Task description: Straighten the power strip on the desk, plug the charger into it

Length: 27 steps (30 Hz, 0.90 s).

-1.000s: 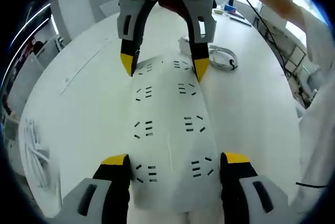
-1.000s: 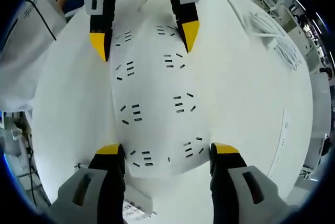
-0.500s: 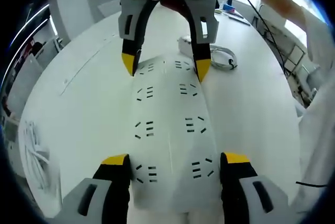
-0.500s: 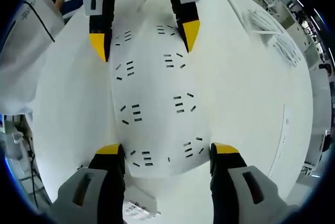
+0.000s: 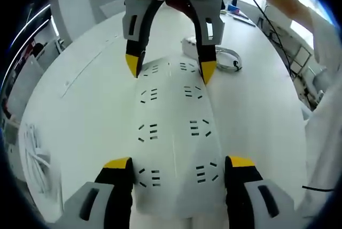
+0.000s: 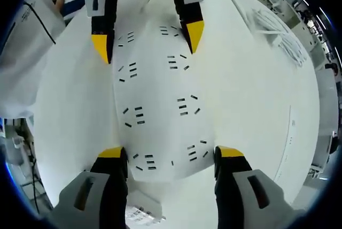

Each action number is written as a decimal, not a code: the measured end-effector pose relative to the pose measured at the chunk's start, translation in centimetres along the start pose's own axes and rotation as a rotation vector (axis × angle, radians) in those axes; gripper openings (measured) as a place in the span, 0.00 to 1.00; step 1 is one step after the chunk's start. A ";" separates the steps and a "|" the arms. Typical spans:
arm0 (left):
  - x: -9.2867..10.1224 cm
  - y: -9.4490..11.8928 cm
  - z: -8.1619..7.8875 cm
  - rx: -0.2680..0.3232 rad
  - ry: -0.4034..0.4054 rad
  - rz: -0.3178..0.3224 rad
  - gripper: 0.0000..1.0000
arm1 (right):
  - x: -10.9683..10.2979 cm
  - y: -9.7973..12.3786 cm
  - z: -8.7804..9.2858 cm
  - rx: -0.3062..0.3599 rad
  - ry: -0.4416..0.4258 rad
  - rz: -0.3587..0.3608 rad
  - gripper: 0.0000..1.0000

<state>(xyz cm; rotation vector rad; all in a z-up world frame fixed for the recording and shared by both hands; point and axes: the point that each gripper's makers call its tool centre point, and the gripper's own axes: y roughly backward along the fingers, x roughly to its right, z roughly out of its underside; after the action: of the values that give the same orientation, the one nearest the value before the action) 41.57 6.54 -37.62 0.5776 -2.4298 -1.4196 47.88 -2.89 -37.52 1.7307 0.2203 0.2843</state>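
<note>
A wide white power strip [image 5: 173, 116] with two rows of sockets lies flat on the white desk [image 5: 80, 95]. My left gripper [image 5: 179, 162] straddles its near end, jaws against both long sides. At the opposite end, my right gripper [image 5: 169, 67] holds the strip the same way. In the right gripper view the strip [image 6: 157, 95] runs from my right gripper [image 6: 171, 153] up to the left gripper [image 6: 147, 36]. A white charger [image 5: 188, 43] with a coiled cable [image 5: 228, 60] rests just beyond the strip's far end.
A bundle of white cables [image 5: 35, 154] lies near the desk's left edge, seen again as cables [image 6: 283, 36] in the right gripper view. A person's white sleeve [image 5: 326, 106] is at the right. Small items [image 5: 235, 9] sit at the desk's far side.
The right gripper and the strip's far end have shifted very slightly in the left gripper view. Otherwise nothing has moved.
</note>
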 end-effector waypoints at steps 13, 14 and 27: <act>0.0 0.0 0.0 -0.003 0.006 -0.003 0.70 | 0.0 0.0 -0.1 0.011 -0.012 0.003 0.65; 0.1 0.0 0.0 -0.004 0.005 -0.002 0.70 | -0.1 0.0 -0.1 0.012 -0.014 0.005 0.65; 0.1 -0.1 -0.1 -0.016 0.004 -0.003 0.70 | -0.6 0.0 0.0 0.015 -0.036 0.009 0.65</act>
<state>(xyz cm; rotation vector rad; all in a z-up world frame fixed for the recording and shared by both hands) 41.51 6.39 -37.67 0.5797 -2.4132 -1.4366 47.29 -3.09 -37.58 1.7511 0.1883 0.2585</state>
